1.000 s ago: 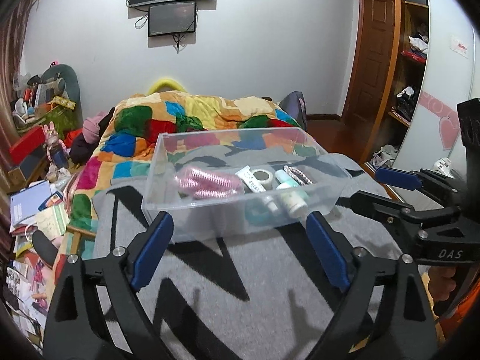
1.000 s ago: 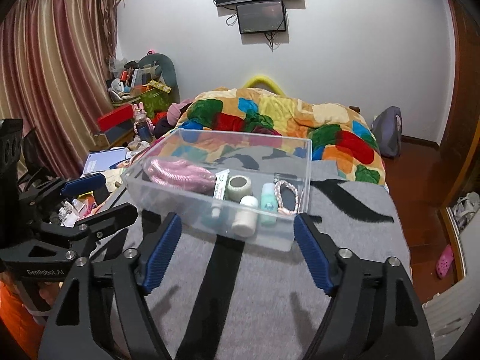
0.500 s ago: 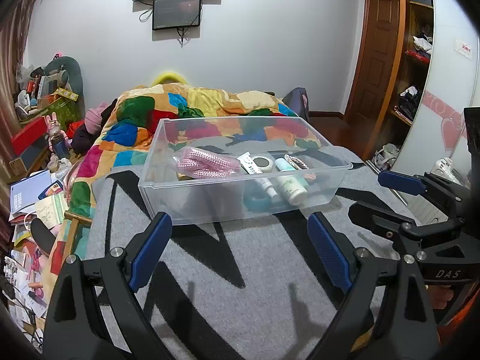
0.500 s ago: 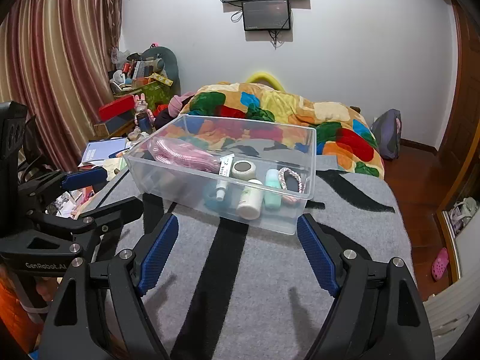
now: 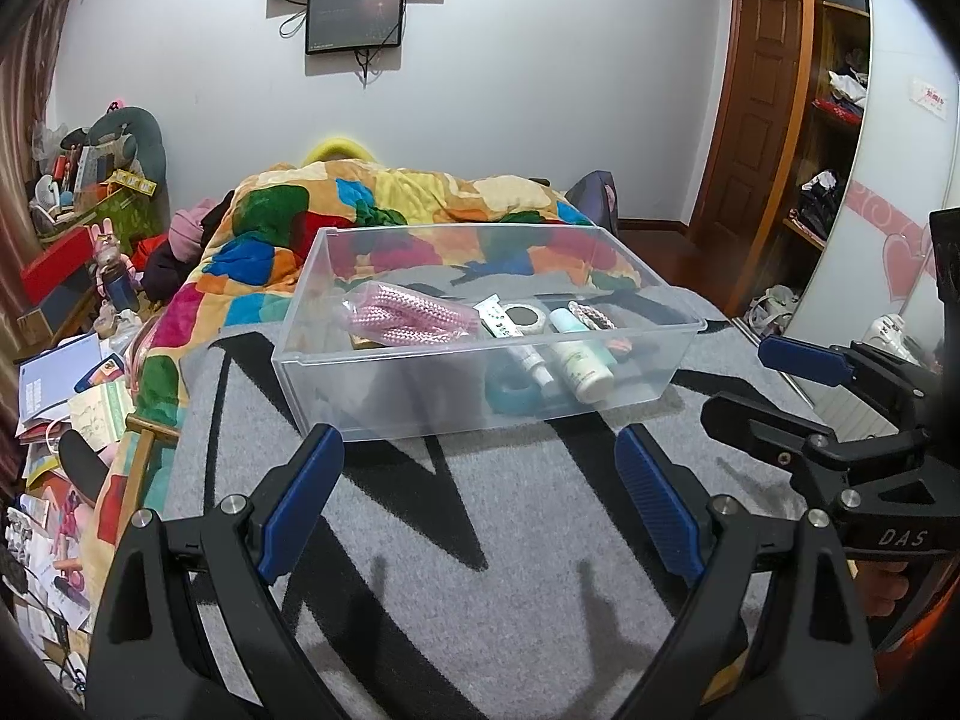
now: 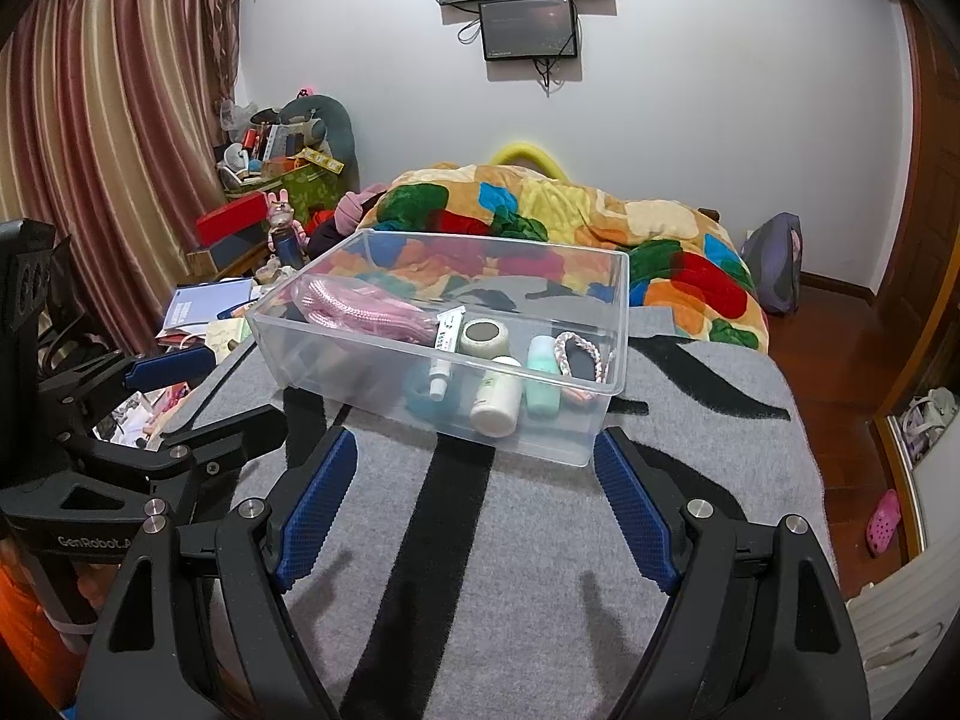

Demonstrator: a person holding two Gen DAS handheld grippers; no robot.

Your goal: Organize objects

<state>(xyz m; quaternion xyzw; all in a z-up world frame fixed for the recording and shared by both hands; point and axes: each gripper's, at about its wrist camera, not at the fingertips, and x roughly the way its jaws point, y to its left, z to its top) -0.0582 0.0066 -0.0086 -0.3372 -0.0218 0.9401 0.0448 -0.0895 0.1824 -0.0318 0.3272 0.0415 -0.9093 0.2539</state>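
- Bedroom scene: a grey blanket with black stripes [image 5: 510, 540] covers the near end of a bed, with a patchwork quilt [image 5: 288, 228] heaped beyond it at 12 o'clock and two screens [image 6: 528, 27] mounted on the white wall behind.
- Centre of both views, a clear plastic bin [image 5: 384, 396] sits on the blanket, its near wall just beyond the fingertips of both tools.
- Inside the bin: a pink braided bundle [image 5: 408, 315] at its 10 o'clock corner, a roll of tape [image 6: 483, 336] near the middle, and a white bottle [image 6: 495, 399] lying beside a mint-green bottle [image 6: 543, 375] toward the near wall. A small spray bottle [image 6: 440, 372] lies next to a teal ring [image 6: 417, 393], and a braided loop [image 6: 582, 354] rests at the 3 o'clock end.
- Left hand-held gripper [image 5: 480, 501] is spread wide over the blanket, blue pads apart and nothing between them.
- Right hand-held gripper [image 6: 474, 501] is likewise spread wide and carries nothing; from the left camera it shows at 3 o'clock.
- Clutter of boxes and papers [image 6: 204, 312] fills the floor at 9 o'clock beside striped curtains [image 6: 90, 150], while a wooden door [image 5: 756, 120] stands at 2 o'clock in the left view.
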